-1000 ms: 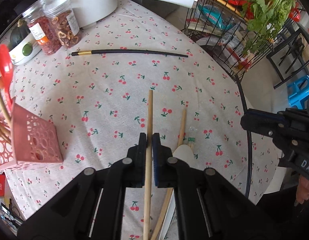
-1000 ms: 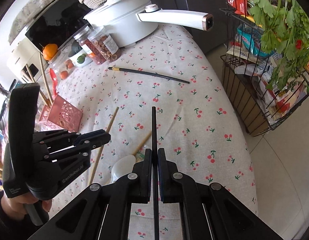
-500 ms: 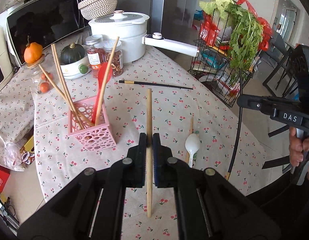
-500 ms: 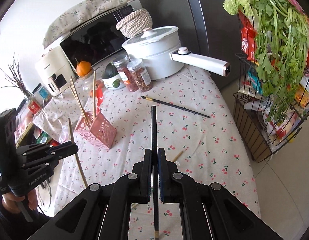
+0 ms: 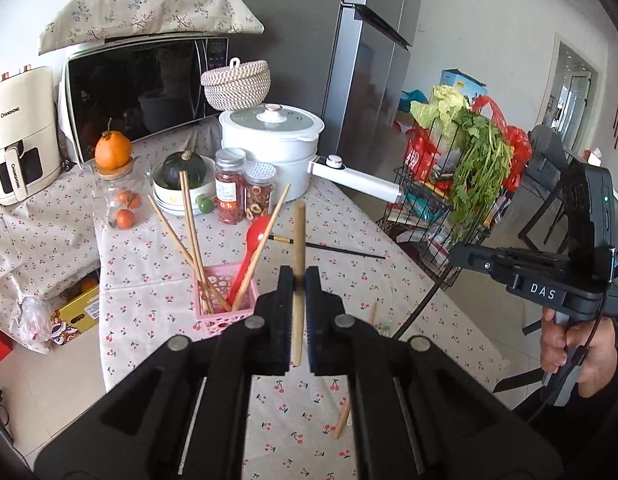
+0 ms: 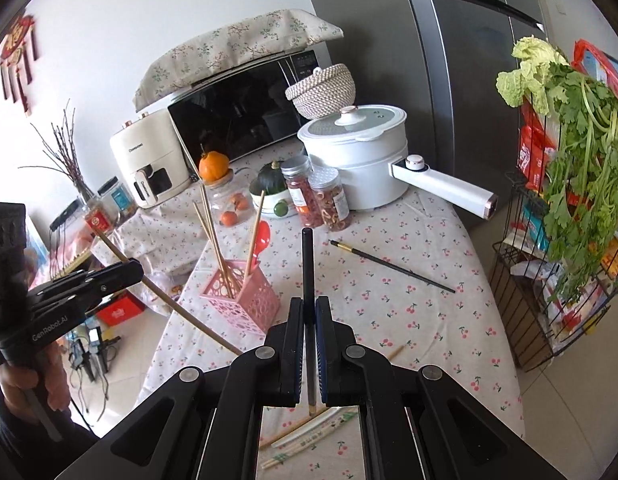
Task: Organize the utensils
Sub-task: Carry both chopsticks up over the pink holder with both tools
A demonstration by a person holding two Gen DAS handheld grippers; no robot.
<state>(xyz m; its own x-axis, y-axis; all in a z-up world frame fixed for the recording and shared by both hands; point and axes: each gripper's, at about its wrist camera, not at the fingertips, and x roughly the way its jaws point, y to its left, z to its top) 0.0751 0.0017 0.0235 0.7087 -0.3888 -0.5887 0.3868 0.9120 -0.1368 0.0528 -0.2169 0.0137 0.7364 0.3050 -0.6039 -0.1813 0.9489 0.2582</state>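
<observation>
- The left gripper (image 5: 297,292) has its fingers (image 5: 283,312) closed on a wooden chopstick (image 5: 297,248), held clear above the table (image 5: 429,320) with its tip pointing away from the camera.
- The right gripper (image 6: 309,312) has its fingers (image 6: 295,344) closed on a black chopstick (image 6: 307,264), also lifted off the table.
- A pink perforated holder (image 6: 245,300) stands on the cherry-print cloth near the table's left edge; in it are several wooden chopsticks (image 6: 213,240) leaning at angles and a red spoon (image 6: 260,240), bowl up.
- A second black chopstick (image 6: 393,266) with a gold end lies flat on the cloth, well apart from the holder, between it and the white pot (image 6: 357,160).
- Loose wooden chopsticks (image 5: 343,420) lie on the cloth near the table's front edge, beside wrapped pairs (image 6: 309,436).
- Two clear jars (image 5: 245,192) of dried food stand just beside the pot; a white bowl (image 5: 181,196) holds a dark green squash and a lime.
- A glass jar (image 5: 119,204) holds small orange fruit, with a larger orange on its lid.
- A wire basket (image 6: 521,312) to the right of the table holds leafy greens and packets.
</observation>
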